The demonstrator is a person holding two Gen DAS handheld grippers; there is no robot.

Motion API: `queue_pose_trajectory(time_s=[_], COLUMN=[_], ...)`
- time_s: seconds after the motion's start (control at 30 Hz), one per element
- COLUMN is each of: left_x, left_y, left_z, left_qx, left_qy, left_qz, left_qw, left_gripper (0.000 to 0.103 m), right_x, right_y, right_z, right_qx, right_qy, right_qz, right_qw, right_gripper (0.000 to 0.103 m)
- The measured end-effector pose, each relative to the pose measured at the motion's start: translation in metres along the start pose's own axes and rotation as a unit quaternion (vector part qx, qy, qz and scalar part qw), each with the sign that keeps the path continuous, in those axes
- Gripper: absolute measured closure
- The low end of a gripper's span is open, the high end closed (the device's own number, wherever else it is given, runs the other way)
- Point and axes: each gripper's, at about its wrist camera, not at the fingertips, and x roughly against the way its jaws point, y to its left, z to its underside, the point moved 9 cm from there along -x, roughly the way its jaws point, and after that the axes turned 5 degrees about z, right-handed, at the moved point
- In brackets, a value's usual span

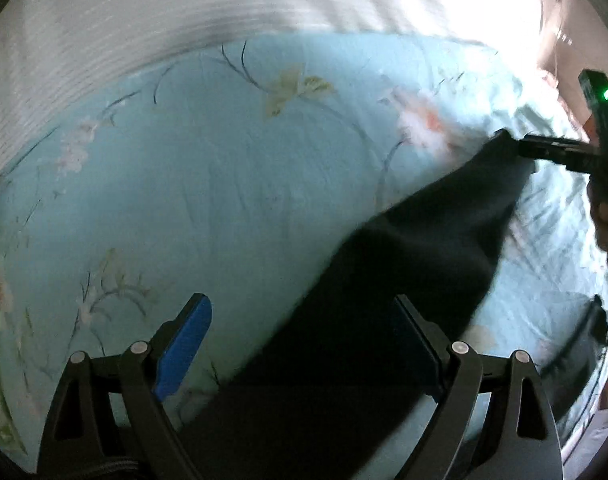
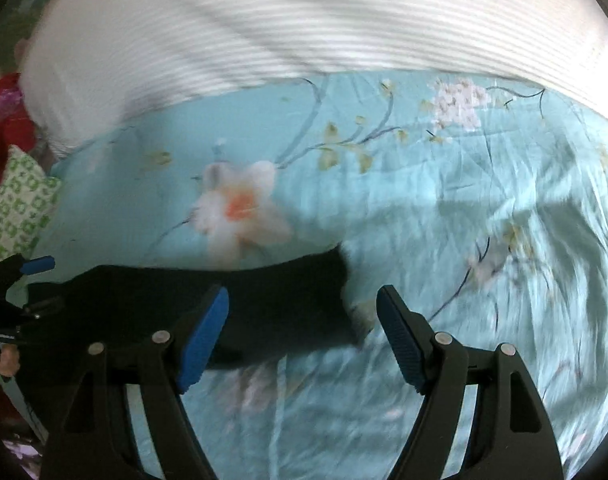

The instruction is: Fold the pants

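I am pointing my left gripper (image 1: 304, 332) steeply down over the bed, and its jaws are standing spread, blue pad on one side and dark pad on the other. The dark pants (image 1: 404, 280) are running between those jaws and stretching away up and to the right across the blue flowered bedsheet (image 1: 184, 180); whether the pads are actually pressing on the cloth I cannot tell from this view, since the fabric hides the contact. A green-and-white patterned cushion (image 2: 18, 208) is lying at the left edge of the bed, seen from my right wrist view. Along the far side of the sheet a white ribbed blanket (image 2: 304, 20) is lying in a broad band.

Moving right, the far corner of the pants is meeting the tip of my right gripper (image 1: 520, 146), which is reaching in from the right edge with a green light glowing on its body, my hand (image 1: 606, 224) wrapped round its handle below. From its own camera, my right gripper (image 2: 302, 328) is also tilting down at the bed, jaws standing wide apart. The end of the pants (image 2: 264, 300) is lying between and just beyond the blue pads, closer to the left pad, with crumpled sheet showing by the right one. The picture is blurred, so I cannot tell whether either pad is touching the cloth.
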Motion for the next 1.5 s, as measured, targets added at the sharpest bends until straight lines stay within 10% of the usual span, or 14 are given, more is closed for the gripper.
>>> queue_pose_trajectory(time_s=[0.17, 0.3, 0.4, 0.47, 0.57, 0.9, 1.5], left_x=[-0.031, -0.049, -0.046, -0.044, -0.034, 0.034, 0.078], left_y=[0.012, 0.013, 0.006, 0.000, -0.010, -0.050, -0.156], left_z=[-0.010, -0.006, -0.003, 0.000, 0.004, 0.041, 0.172], left_qx=[-0.016, -0.024, -0.040, -0.045, -0.050, -0.059, -0.054], left_qy=[0.038, 0.074, 0.078, 0.085, 0.081, 0.013, -0.024], left_qz=[0.016, 0.047, 0.065, 0.080, 0.085, 0.099, 0.133], left_qw=[0.9990, 0.9959, 0.9940, 0.9922, 0.9918, 0.9932, 0.9893], left_gripper=[0.012, 0.020, 0.041, 0.080, 0.096, 0.100, 0.100], right_x=[-0.030, -0.037, -0.034, -0.030, -0.016, 0.043, 0.121], right_y=[-0.001, 0.011, 0.016, 0.016, 0.016, 0.006, -0.016], right_z=[-0.007, -0.009, -0.008, -0.009, -0.009, 0.017, 0.163], right_qx=[0.014, 0.022, 0.033, 0.034, 0.036, 0.029, 0.031], right_qy=[0.029, 0.034, 0.026, 0.016, -0.004, -0.065, -0.115], right_qz=[-0.018, -0.056, -0.065, -0.069, -0.072, -0.093, -0.078], right_qw=[0.999, 0.998, 0.997, 0.997, 0.997, 0.993, 0.990], right_gripper=[0.027, 0.062, 0.087, 0.091, 0.094, 0.095, 0.096])
